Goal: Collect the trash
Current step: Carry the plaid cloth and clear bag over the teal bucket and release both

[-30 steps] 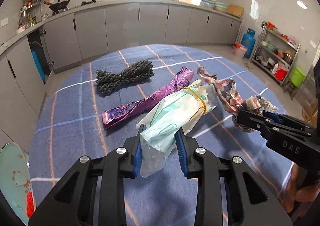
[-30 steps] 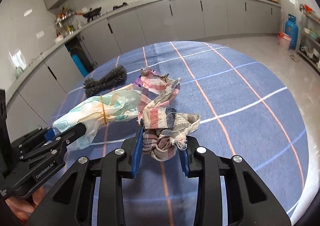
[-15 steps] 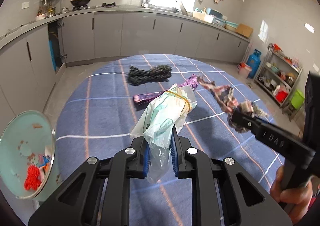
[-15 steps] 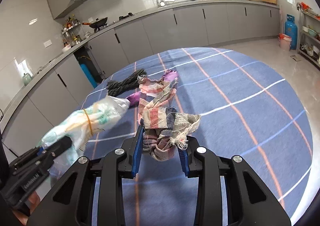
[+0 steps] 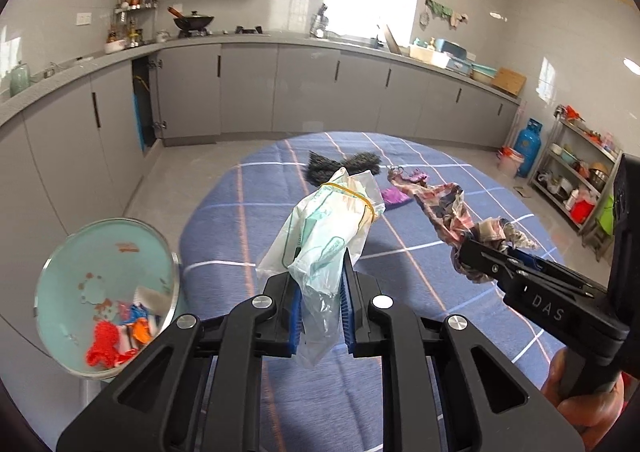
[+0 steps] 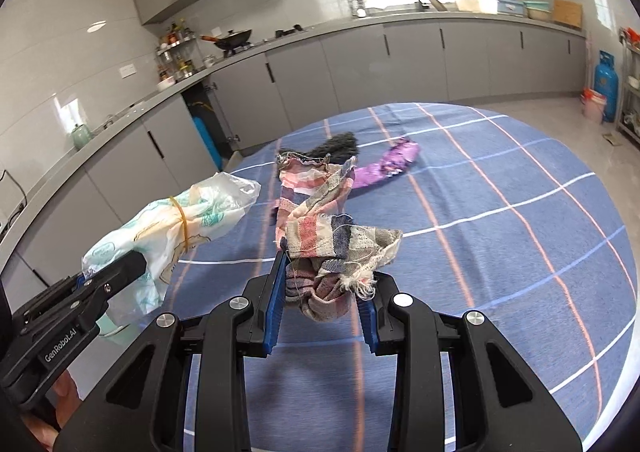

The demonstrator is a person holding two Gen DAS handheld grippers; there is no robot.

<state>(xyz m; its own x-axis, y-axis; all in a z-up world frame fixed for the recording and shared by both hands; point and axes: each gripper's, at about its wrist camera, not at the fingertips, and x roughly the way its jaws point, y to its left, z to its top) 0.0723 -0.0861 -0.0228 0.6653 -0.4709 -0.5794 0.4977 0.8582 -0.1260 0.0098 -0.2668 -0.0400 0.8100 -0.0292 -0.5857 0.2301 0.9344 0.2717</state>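
Left gripper (image 5: pixel 319 286) fingers clenched on plastic bag (image 5: pixel 334 211), held above table (image 5: pixel 224 219). Right gripper (image 6: pixel 322 288) fingers clenched on striped rag (image 6: pixel 320 219). Bin (image 5: pixel 106 288) near left.

Two marks can be read — both on the grippers. In the left wrist view the right gripper (image 5: pixel 476 252), off to the right of the tool, bears white letters "DAS" along its black side. In the right wrist view the left gripper (image 6: pixel 120 272), low at the left, bears "GenRobot.AI" on its side. The green print on the bag (image 5: pixel 332 219) cannot be read
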